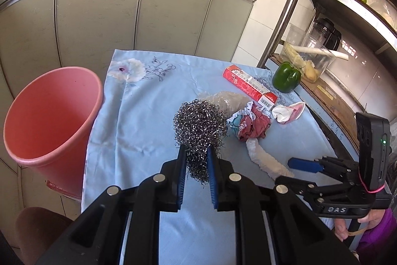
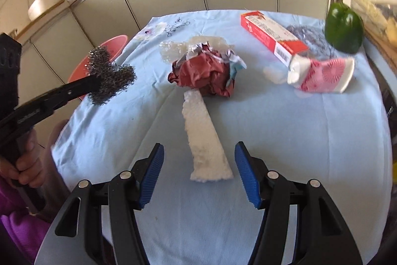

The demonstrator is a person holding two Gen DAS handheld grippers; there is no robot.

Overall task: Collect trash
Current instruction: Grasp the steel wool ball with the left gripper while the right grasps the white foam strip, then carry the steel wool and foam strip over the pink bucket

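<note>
My left gripper (image 1: 196, 150) is shut on a ball of steel wool (image 1: 199, 126) and holds it above the blue tablecloth (image 1: 139, 116); the right wrist view shows that ball (image 2: 109, 76) at the left, over the table's edge. A pink bin (image 1: 49, 116) stands open beside the table's left side. My right gripper (image 2: 199, 153) is open over the near end of a white foam strip (image 2: 203, 135), not touching it. Behind the strip lie crumpled red paper (image 2: 206, 76), clear plastic wrap (image 2: 178, 46) and a crushed pink paper cup (image 2: 322, 76).
A red box (image 2: 273, 36) and a green pepper (image 2: 343, 27) lie at the table's far right, with a second grey scrubber (image 2: 305, 36) between them. Grey cabinets (image 1: 99, 24) stand behind the table. A metal shelf (image 1: 347, 4) with containers is at the right.
</note>
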